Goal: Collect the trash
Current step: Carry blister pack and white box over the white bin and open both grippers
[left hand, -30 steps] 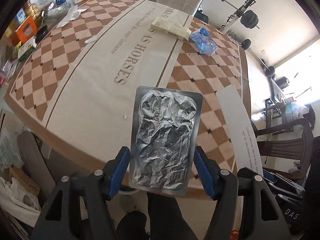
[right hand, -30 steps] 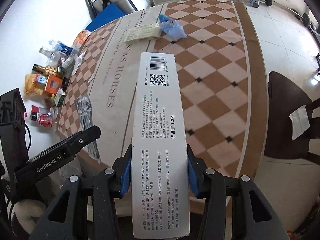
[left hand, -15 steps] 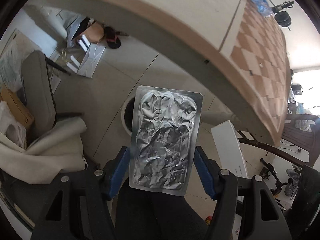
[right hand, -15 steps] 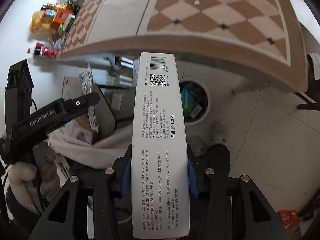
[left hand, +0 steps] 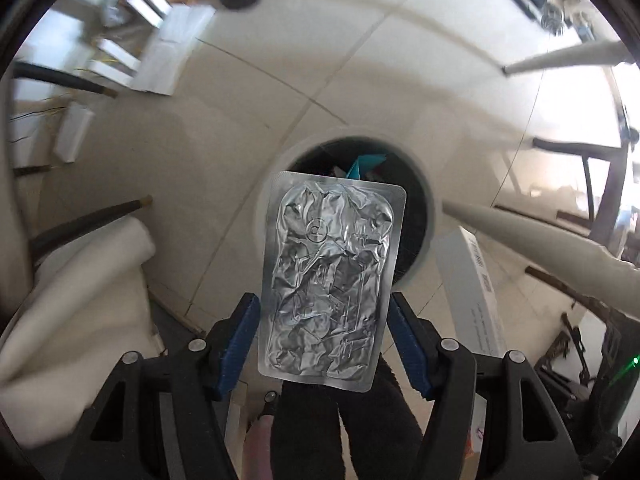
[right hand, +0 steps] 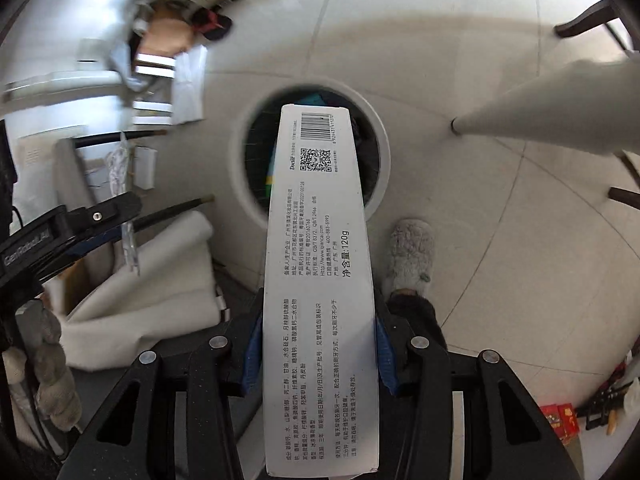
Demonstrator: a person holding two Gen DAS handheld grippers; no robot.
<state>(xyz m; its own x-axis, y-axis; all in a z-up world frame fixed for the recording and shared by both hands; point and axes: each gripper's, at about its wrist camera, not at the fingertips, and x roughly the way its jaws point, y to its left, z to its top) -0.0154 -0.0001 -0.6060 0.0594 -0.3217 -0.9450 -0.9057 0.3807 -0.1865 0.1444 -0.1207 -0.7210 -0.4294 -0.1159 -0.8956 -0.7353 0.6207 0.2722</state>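
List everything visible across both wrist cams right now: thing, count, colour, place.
foil blister pack: 1, silver, crumpled, clamped in left gripper, in front of the bin.
carton: 1, white with black print, barcode and QR code, clamped in right gripper, far end over the bin.
trash bin: 1, white rim, dark inside, on floor, already holds teal and blue scraps.
table legs: 2 seen, cream, right of bin.
fabric bundle: 1, off-white, floor left of bin.
boxes and papers: several, white, blurred, upper left floor.
red packets: 2, floor lower right.
floor: pale tiles.
slipper: 1, grey fuzzy, on person's foot.
left gripper: black, blue pads.
right gripper: black, blue pads.
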